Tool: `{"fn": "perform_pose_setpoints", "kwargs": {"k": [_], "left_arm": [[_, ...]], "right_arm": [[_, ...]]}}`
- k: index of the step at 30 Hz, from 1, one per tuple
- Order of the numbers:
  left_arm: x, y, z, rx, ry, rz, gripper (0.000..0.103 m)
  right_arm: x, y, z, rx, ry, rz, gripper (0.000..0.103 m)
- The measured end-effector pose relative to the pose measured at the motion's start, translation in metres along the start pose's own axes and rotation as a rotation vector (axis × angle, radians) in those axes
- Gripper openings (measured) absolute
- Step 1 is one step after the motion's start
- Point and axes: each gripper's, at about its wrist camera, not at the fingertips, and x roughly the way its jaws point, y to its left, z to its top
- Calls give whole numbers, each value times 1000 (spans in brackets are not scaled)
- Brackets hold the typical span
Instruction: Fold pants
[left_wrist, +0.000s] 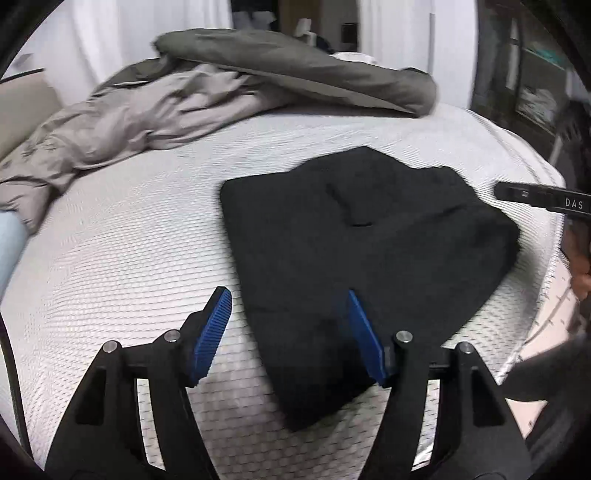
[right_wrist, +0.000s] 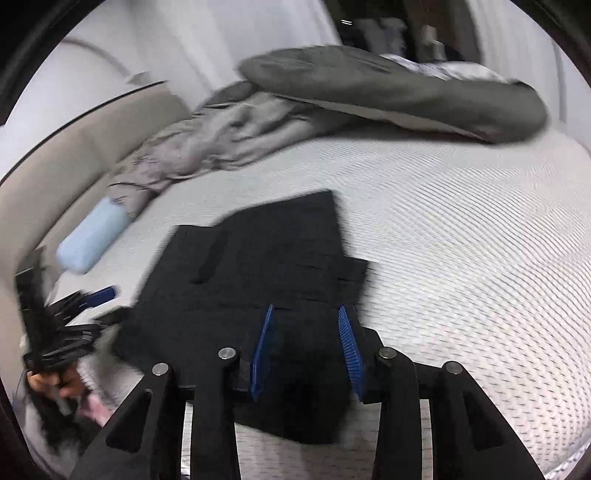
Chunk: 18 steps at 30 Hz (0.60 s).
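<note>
Black pants (left_wrist: 354, 258) lie folded into a compact stack on the white mattress (left_wrist: 122, 251). My left gripper (left_wrist: 288, 299) is open and empty, hovering over the stack's near left edge. The right gripper's black body (left_wrist: 543, 199) shows at the right edge of that view. In the right wrist view the pants (right_wrist: 258, 280) lie just ahead. My right gripper (right_wrist: 306, 314) is open over their near edge, with nothing between the blue pads. The left gripper (right_wrist: 74, 306) appears blurred at the left.
A crumpled grey duvet (left_wrist: 147, 110) and a dark grey blanket (left_wrist: 314, 70) lie across the far side of the bed. A light blue roll (right_wrist: 92, 240) lies by the beige headboard (right_wrist: 74, 147). The mattress edge (left_wrist: 535, 295) drops off at the right.
</note>
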Motion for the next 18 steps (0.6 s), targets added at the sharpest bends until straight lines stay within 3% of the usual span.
{"fn": "perform_pose_setpoints", "kwargs": {"k": [3,5,8,10,12,13,18], "left_arm": [[18,-20,6,30,22,-79,61],[40,-36,13,71,75,-136,62],[54,-45,6,140,89,-136,64],[51,-38,3,146,83,-166,65],[50,-33,-2,134,86,-182,65],[47,-28,-5,125,87,-194,65],[40,-29,-4,115,91,-161,65]], "right_arm": [[26,42,1,-91,30,85,46],[60,65,-4,-168,106,81,46],[98,77,-17,-252,193,43,46],[98,77,-25,-336,178,14,46],[78,64,-32,-415,157,-156,45],[68,54,-34,-416,148,-180,43],[35,31,-36,-370,122,-155,44]]}}
